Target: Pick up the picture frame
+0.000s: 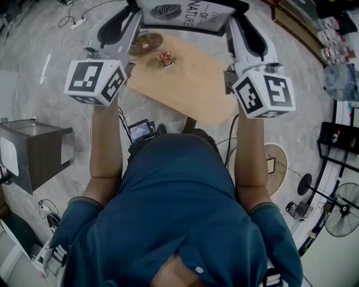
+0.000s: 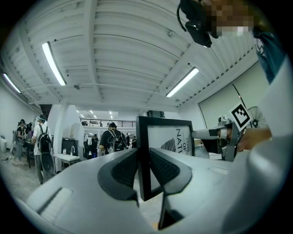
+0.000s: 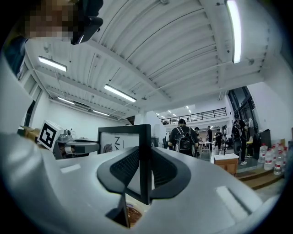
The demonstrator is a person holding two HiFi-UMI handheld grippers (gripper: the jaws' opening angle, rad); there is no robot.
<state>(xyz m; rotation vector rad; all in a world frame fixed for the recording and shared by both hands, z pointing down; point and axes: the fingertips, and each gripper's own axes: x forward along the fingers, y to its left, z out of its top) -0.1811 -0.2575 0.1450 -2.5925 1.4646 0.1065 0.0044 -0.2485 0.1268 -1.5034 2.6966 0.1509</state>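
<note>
A black picture frame with a white print is held in the air above the far end of the wooden table. My left gripper is shut on the frame's left edge. My right gripper is shut on its right edge. Both gripper views look upward at the ceiling, with the frame standing between the jaws. The print's lettering shows in the left gripper view.
On the table lie a small bunch of pink flowers and a round brown disc. A grey cabinet stands at the left. A fan and a shelf are at the right. People stand in the background.
</note>
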